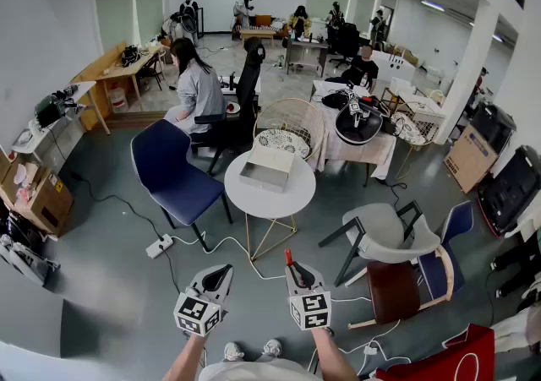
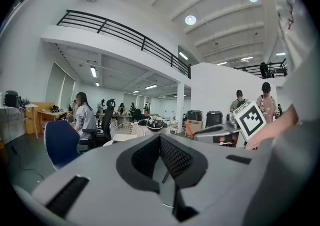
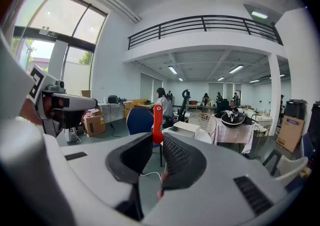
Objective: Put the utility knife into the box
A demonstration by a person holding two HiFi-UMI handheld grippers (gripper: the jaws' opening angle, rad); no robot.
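Note:
In the head view my two grippers hang low over the grey floor, well short of the table. My right gripper (image 1: pixel 295 272) is shut on the red utility knife (image 1: pixel 288 258), which pokes up past its tips. The right gripper view shows the same knife (image 3: pixel 157 120) standing upright between the black pads (image 3: pixel 176 156). My left gripper (image 1: pixel 221 273) is shut with nothing in it; its pads (image 2: pixel 175 157) meet at the tips. The open white box (image 1: pixel 267 170) sits on the round white table (image 1: pixel 292 198) ahead, also seen as a box (image 3: pixel 186 129) beyond the knife.
A blue chair (image 1: pixel 175 170) stands left of the table and a grey armchair (image 1: pixel 385 232) to its right. A power strip (image 1: pixel 159 246) and white cables lie on the floor between me and the table. A wire chair (image 1: pixel 292 117) and seated people are behind.

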